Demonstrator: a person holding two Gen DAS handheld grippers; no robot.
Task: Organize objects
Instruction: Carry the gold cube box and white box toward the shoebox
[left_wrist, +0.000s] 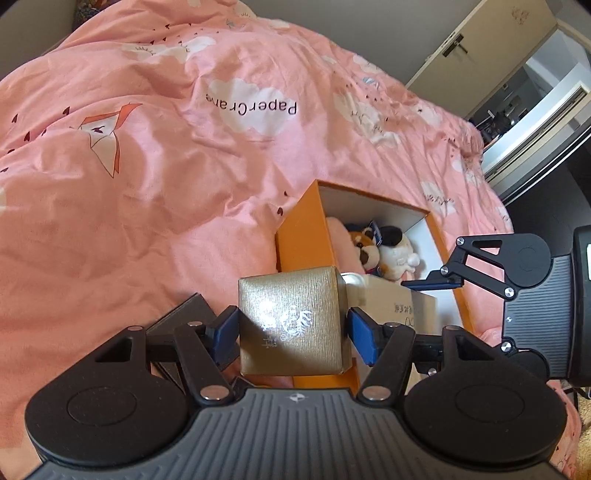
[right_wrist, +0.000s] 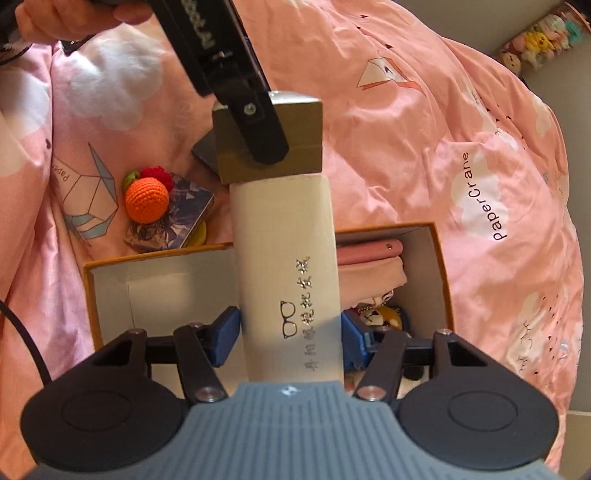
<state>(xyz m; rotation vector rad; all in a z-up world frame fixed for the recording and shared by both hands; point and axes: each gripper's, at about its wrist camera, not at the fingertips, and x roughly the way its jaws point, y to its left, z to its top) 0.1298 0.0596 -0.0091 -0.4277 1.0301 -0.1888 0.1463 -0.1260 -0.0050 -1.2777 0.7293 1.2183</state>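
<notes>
My left gripper (left_wrist: 291, 330) is shut on a gold box (left_wrist: 291, 321) and holds it over the near end of an open orange box (left_wrist: 299, 236) on the bed. My right gripper (right_wrist: 291, 332) is shut on a long white glasses box (right_wrist: 288, 266) and holds it over the same orange box (right_wrist: 441, 273). The gold box (right_wrist: 299, 133) shows in the right wrist view just past the white box's far end. The orange box holds plush toys (left_wrist: 384, 251) and a pink case (right_wrist: 369, 251). The right gripper (left_wrist: 517, 269) also shows at the right of the left wrist view.
A pink printed duvet (left_wrist: 147, 184) covers the bed. A crocheted orange fruit (right_wrist: 147, 199) rests on a purple patterned box (right_wrist: 181, 218) beside the orange box. A dark flat object (right_wrist: 205, 153) lies under the gold box. A door (left_wrist: 480, 44) stands at far right.
</notes>
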